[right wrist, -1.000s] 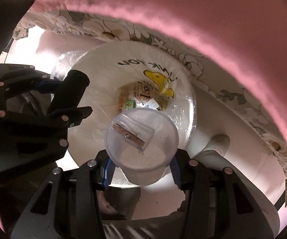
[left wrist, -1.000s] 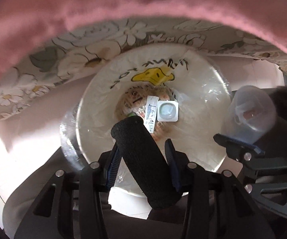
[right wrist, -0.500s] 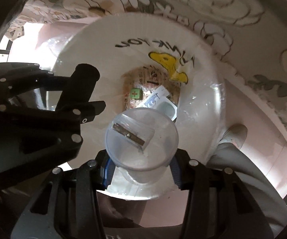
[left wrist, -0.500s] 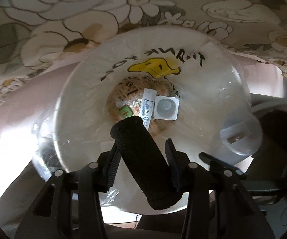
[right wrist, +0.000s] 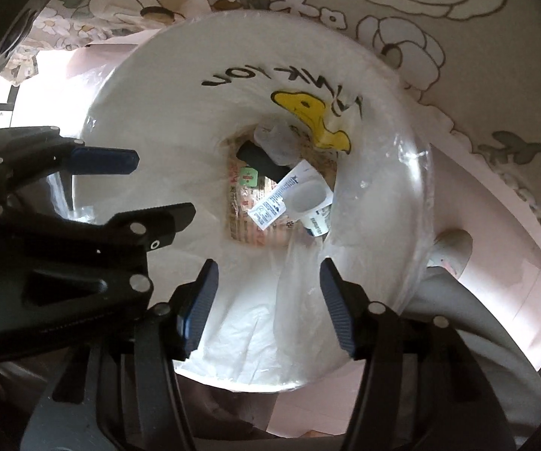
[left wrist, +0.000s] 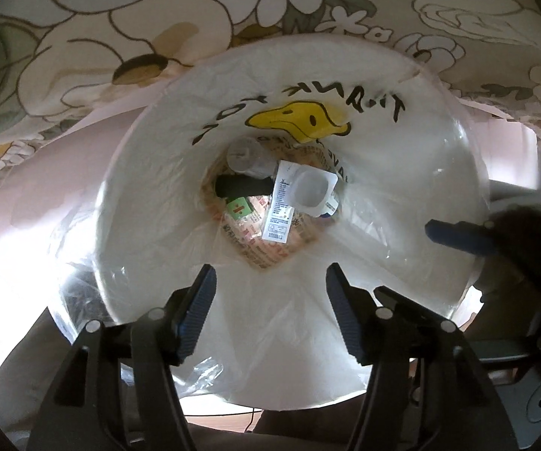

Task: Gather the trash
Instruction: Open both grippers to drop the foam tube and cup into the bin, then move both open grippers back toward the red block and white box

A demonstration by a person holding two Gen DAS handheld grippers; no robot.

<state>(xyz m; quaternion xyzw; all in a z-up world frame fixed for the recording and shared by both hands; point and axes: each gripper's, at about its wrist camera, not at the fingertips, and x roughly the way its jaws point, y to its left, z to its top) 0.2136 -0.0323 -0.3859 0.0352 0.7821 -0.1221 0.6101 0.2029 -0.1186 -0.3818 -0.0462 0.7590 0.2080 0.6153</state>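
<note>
Down at the bottom of the lined bin [left wrist: 439, 173] the black foam tube [left wrist: 244, 186] and clear cup [left wrist: 246, 154] now lie among wrappers, while my left tongs [left wrist: 270, 315] and right tongs [right wrist: 266, 304], jaws just opening, hang empty above, so this load is binned.

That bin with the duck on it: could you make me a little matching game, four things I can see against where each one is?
Things:
1. black foam tube
2. clear cup
3. blister pack
4. left gripper

Places:
A. open above the bin, empty
B. bin bottom, nearest the duck picture
C. bin bottom, under the cup
D. bin bottom, on a printed leaflet

Pairs: 1-C, 2-B, 3-D, 4-A
</note>
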